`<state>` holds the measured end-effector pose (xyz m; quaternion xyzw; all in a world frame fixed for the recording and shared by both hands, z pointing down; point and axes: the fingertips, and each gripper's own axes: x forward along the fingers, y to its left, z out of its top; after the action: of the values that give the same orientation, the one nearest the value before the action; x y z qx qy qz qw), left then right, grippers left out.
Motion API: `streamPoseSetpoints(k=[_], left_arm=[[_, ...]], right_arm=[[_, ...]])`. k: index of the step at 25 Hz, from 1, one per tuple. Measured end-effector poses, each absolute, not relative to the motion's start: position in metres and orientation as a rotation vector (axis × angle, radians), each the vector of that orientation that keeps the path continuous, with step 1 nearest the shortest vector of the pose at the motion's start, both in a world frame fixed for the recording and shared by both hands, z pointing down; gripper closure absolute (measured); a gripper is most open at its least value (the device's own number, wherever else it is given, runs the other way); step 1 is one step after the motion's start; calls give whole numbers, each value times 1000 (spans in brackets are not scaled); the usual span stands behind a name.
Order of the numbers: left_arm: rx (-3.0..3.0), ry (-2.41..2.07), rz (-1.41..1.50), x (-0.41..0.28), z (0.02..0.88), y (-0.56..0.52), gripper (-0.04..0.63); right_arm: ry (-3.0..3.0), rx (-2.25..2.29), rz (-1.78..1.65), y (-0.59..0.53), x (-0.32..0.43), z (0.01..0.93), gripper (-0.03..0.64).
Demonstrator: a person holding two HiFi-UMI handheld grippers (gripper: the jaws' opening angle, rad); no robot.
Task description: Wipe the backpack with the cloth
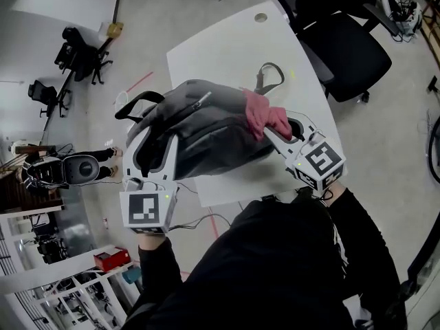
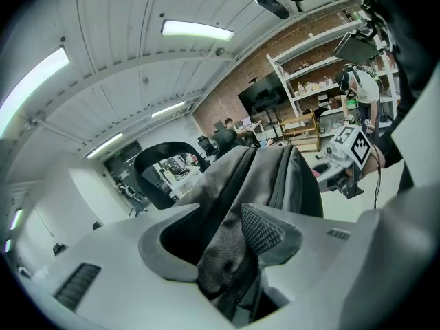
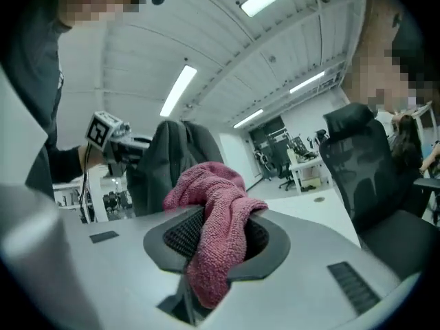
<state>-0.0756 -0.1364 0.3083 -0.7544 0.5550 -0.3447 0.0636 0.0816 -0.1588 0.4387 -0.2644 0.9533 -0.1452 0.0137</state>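
Backpack, grey fabric with black straps, a loop handle and a zip running along its upper side, is resting on the near part of the white tabletop. At the backpack's left end, the left gripper is clamping a fold of its grey fabric between both jaws. At the backpack's right end, the right gripper is pinching a bunched pink terry cloth, which is hanging over its jaws; whether the cloth is touching the backpack is unclear.
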Motion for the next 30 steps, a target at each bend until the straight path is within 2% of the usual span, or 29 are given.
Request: streamPoseSetpoints(k=[5,12,16,20,22,24,30], left_arm=[[-2232,1670,-1074,-85,313,-135,396],[-2216,1686,-1076,-83,313,-136,396],[-2210,1691,-1075,-84,312,-137,396],[-2203,1698,-1081,-85,313,-139,396],[-2203,1717,-1080,-85,314,-139,396],[-2204,1730,-1080,-86,314,-138,396],[-2194,1715,-1094,-85,313,-140,396]], right_arm=[[3090,-844,-583,-147,79,526,509],[3233,-1017,-787,-150,117,604,509],[3113,-1084,-654,-178,133,546,509],[3033,-889,-226,-171,111,420,509],[3063,-766,-92,-151,91,396,509],[3124,-736,-130,-139,78,415,509],[3243,-794,-527,-131,78,537,509]])
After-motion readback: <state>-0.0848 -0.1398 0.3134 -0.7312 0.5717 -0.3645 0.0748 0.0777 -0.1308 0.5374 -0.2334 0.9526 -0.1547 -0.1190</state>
